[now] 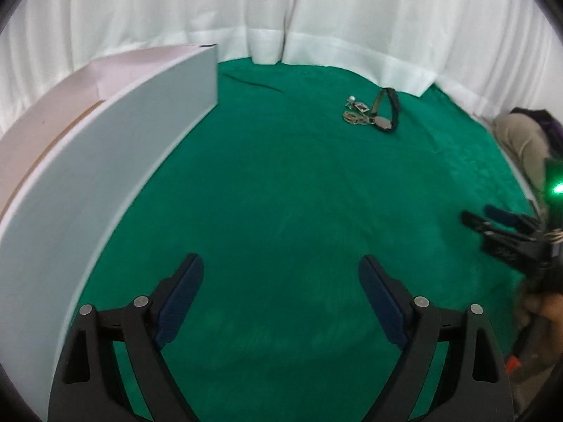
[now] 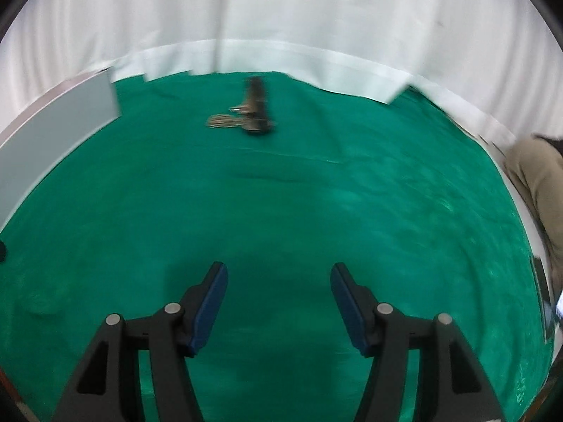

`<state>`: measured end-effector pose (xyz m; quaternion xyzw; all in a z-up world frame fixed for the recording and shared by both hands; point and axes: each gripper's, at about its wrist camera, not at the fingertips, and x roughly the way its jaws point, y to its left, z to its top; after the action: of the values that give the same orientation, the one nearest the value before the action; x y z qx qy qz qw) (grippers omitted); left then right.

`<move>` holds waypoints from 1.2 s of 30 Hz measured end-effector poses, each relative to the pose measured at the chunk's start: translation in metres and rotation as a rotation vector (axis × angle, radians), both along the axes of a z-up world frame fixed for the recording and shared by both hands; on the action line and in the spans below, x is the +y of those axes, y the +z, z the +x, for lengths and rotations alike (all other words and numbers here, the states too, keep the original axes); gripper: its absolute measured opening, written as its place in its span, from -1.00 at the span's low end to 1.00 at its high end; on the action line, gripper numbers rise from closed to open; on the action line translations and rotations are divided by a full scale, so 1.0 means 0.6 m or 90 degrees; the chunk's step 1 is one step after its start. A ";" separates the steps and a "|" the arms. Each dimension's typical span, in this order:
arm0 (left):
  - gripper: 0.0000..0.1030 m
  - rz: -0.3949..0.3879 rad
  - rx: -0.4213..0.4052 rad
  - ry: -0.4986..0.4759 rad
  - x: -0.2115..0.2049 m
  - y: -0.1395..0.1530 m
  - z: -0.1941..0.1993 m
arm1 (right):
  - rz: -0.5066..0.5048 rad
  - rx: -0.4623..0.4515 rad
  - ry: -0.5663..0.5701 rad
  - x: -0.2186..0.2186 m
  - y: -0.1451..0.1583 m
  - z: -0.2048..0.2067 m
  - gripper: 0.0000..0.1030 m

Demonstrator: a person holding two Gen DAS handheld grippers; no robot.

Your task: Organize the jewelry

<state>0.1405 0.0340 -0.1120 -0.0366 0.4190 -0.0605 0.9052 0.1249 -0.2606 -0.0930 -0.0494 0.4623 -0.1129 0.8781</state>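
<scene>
A small pile of jewelry lies on the green cloth (image 1: 281,193) far ahead: a black-strapped watch (image 1: 387,112), a coiled chain (image 1: 353,117) and a pearl earring (image 1: 351,99). In the right wrist view the pile (image 2: 251,116) is blurred. A white box (image 1: 123,140) stands at the left, and its corner shows in the right wrist view (image 2: 70,119). My left gripper (image 1: 281,267) is open and empty above the cloth. My right gripper (image 2: 278,277) is open and empty; it also shows at the right edge of the left wrist view (image 1: 482,214).
A white curtain (image 1: 316,17) hangs behind the table. The person's beige trouser leg (image 2: 542,183) is at the right edge. A green light (image 1: 556,186) glows on the right tool. The cloth (image 2: 281,193) spans the table.
</scene>
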 end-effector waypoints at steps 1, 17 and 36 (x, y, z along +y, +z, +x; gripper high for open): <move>0.76 0.009 -0.003 0.000 -0.008 -0.006 0.012 | 0.008 0.002 -0.015 -0.013 -0.001 0.001 0.21; 0.86 0.039 0.024 0.009 -0.035 -0.060 0.084 | 0.035 0.000 -0.122 -0.143 -0.030 0.065 0.73; 0.93 0.055 0.036 0.013 -0.041 -0.062 0.087 | 0.034 0.000 -0.121 -0.140 -0.029 0.060 0.75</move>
<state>0.1928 0.0095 -0.1492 -0.0036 0.4459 -0.0322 0.8945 0.1609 -0.3444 -0.1104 0.0180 0.4681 -0.1836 0.8642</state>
